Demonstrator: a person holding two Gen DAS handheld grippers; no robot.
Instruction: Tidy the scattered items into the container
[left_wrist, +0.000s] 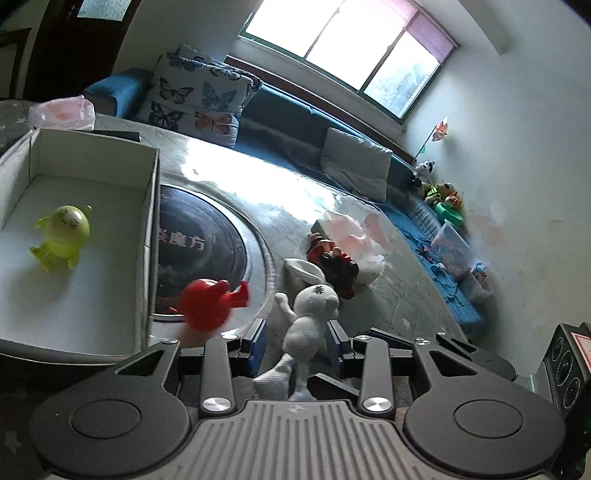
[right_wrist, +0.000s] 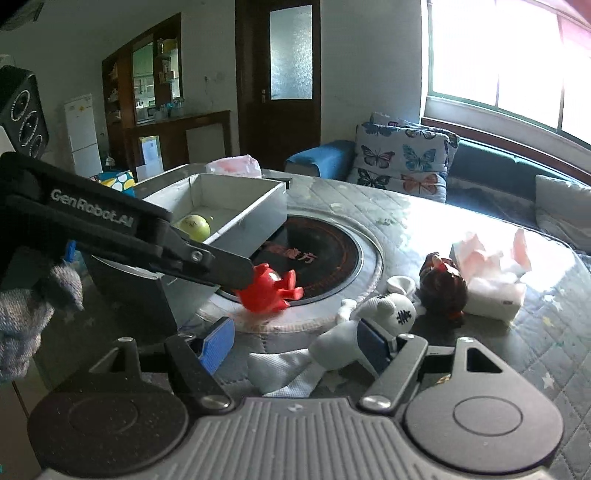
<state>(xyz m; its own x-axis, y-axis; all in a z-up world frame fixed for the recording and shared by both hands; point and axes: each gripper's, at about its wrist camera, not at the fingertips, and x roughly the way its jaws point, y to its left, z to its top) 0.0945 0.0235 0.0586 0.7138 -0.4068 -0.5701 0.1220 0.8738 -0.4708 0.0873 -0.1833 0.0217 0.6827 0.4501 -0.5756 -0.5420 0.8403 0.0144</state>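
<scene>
The left gripper (left_wrist: 296, 343) has its jaws apart, clamped on nothing. From its own camera the white plush toy (left_wrist: 312, 325) shows in the gap at the lower middle of the frame, with daylight between it and the left pad. The right gripper (right_wrist: 295, 345) is also spread and empty-handed, with the plush body just behind its right pad and one floppy leg trailing into the gap.

The first worry is that both tools crowd the same toy. If they close together they could knock fingers, or one could pinch only a leg, so the soft body dangles and slips out on the way over.

Just to the left, the red toy (left_wrist: 207, 302) lies blurred on the dark round disc (left_wrist: 207, 240), outside the box (left_wrist: 149, 240) and near its wall. In the right wrist view the left tool's fingertip sits right at it, though I cannot tell if they touch. It looks round and slick, so a nudge could send it skidding.

Behind the plush, a dark figure (left_wrist: 332, 266) rests against its head and may get dragged along. The yellow-green toy (left_wrist: 62, 236) is already inside the box at the left. A low carry could bump the box wall and shove it across the bench (right_wrist: 517, 350).
</scene>
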